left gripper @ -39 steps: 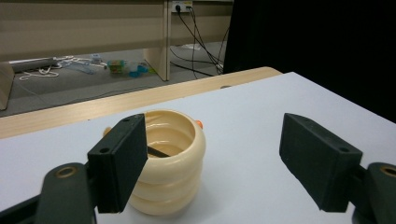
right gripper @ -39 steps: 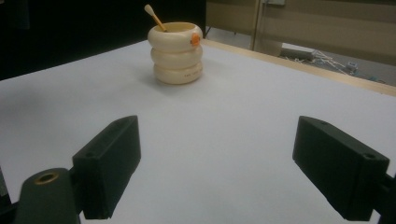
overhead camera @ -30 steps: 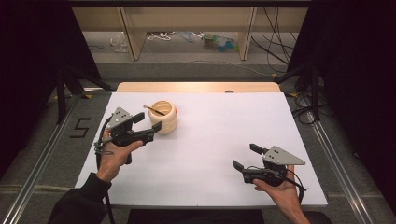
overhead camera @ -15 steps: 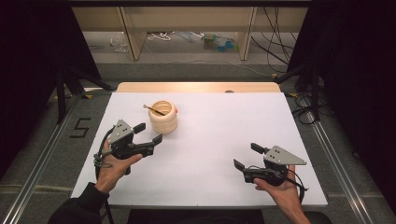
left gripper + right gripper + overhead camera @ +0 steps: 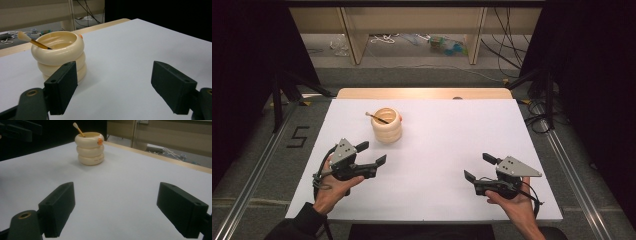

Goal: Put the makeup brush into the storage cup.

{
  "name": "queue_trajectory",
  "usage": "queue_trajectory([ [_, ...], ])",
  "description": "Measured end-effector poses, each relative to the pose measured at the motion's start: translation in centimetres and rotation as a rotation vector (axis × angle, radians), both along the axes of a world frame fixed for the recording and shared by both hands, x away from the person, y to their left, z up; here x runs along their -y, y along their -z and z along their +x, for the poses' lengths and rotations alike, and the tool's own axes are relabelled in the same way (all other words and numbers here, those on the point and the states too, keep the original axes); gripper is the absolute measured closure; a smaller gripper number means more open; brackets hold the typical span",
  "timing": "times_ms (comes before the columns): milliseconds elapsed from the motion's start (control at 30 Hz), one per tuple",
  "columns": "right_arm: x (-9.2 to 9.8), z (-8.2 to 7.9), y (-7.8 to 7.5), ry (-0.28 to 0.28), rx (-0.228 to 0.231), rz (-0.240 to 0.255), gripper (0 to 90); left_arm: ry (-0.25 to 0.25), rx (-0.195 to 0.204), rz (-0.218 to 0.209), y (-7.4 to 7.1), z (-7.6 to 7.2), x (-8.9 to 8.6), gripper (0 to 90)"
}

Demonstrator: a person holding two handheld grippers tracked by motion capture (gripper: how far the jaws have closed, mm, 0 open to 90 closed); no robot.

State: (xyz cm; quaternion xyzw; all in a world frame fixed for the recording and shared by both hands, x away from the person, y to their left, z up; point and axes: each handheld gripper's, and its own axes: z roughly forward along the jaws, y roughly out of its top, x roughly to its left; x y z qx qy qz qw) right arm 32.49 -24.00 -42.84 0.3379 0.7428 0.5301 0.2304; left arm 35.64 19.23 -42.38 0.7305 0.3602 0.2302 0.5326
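A cream ribbed cup (image 5: pixel 387 125) made of three stacked rings stands on the white table (image 5: pixel 447 135), left of centre toward the back. A thin stick with a pale tip (image 5: pixel 377 118) leans out of it. In the left gripper view the cup (image 5: pixel 59 57) is close, ahead and left of my jaws. The right gripper view has the cup (image 5: pixel 90 148) farther off, with an orange spot on its rim. My left gripper (image 5: pixel 372 153) is open, near the front left, apart from the cup. My right gripper (image 5: pixel 477 167) is open at the front right, holding nothing.
A wooden strip (image 5: pixel 422 93) edges the table's far side. Beyond it are shelf legs and loose cables on the floor (image 5: pixel 412 42). Metal rails (image 5: pixel 252 175) run along both sides of the table. A "5" mark (image 5: pixel 297 136) is on the floor at left.
My left gripper has drawn back from the cup toward the front left edge. The right gripper has stayed put, and the cup has not moved.
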Motion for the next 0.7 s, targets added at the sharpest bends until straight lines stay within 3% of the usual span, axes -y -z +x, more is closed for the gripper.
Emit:
queue_trajectory([
  [233,0.2,-0.3,0.1,0.004,0.002,-0.029,16.1,-0.006,-0.005,0.008,0.5,-0.5,-0.2,21.0],
  [267,0.1,-0.1,0.2,-0.003,0.016,-0.007,16.1,-0.005,-0.003,0.005,0.5,-0.6,-0.2,21.1],
  [333,0.1,-0.3,0.3,-0.003,-0.002,0.008,16.1,-0.004,-0.005,0.007,0.6,-0.9,-0.2,21.0],
  [367,0.3,-0.4,0.2,0.006,0.006,-0.018,16.1,-0.002,-0.002,0.009,0.6,-1.0,-0.2,21.1],
  [700,0.5,-0.6,0.2,0.011,-0.002,-0.020,16.1,0.005,-0.008,0.016,1.1,-1.7,0.0,21.0],
])
